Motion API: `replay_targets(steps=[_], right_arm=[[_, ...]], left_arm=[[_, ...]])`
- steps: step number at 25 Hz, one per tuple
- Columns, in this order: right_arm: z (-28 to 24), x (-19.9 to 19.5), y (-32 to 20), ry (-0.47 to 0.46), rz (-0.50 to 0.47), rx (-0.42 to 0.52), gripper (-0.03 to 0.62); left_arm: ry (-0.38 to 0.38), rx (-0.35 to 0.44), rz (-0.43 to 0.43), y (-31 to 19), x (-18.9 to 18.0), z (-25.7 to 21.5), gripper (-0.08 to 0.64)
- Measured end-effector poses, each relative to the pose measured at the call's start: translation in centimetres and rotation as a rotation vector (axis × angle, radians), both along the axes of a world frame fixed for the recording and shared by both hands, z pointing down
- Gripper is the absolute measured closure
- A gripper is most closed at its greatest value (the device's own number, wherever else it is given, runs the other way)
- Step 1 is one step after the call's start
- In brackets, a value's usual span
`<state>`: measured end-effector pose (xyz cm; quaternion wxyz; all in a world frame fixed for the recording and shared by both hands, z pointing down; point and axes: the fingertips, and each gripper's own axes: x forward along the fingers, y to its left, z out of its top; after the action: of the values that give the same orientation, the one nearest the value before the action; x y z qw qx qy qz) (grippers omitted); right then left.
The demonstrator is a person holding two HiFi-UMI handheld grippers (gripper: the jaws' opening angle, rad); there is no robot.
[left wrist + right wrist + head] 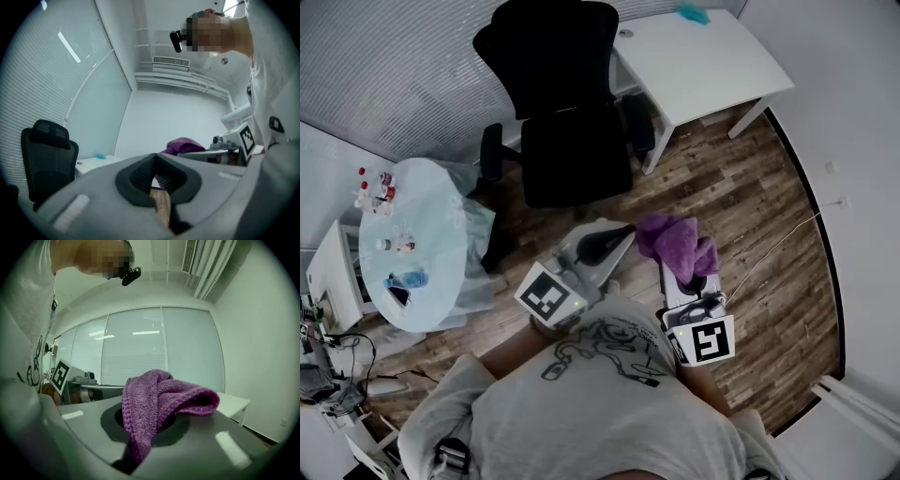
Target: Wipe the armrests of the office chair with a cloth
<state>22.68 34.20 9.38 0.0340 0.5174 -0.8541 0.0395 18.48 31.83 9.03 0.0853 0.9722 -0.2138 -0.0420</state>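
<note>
Straight ahead of me on the wood floor stands the black office chair (572, 122), its seat turned toward me and its back to the window blinds. Neither armrest has been touched yet, by my reckoning; both grippers hang well short of the chair.

My right gripper (694, 281) has its jaws clamped on the purple cloth (677, 244). In the right gripper view the knitted cloth (159, 399) rises out of the closed jaws and flops forward in a thick fold, so there is plenty of loose fabric to wipe with. My left gripper (614, 236) carries nothing. In its own view the dark pads meet at the tips, so I take those jaws to be closed and empty, though the close angle makes that hard to read.

What matters next is the right armrest (637, 122), the one beside the white desk (750, 66). It lies up and slightly left of the cloth, nearer my right gripper than the left armrest (491, 150) across the seat. Each armrest seems to run lengthwise away from me, so I judge the wipe should travel along that line.
</note>
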Motion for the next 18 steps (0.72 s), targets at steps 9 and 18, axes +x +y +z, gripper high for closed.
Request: replay_targets(steps=[9, 18], right_arm=[[0.2, 0.1, -8.4, 0.021, 0.022, 0.002, 0.564], [-0.4, -0.7, -18.6, 0.028, 0.021, 0.007, 0.563]], left_arm=[[-0.005, 0.011, 0.011, -8.3, 0.4, 0.1, 0.560], [-0.001, 0.019, 0.012, -18.5, 0.2, 0.1, 0.560]])
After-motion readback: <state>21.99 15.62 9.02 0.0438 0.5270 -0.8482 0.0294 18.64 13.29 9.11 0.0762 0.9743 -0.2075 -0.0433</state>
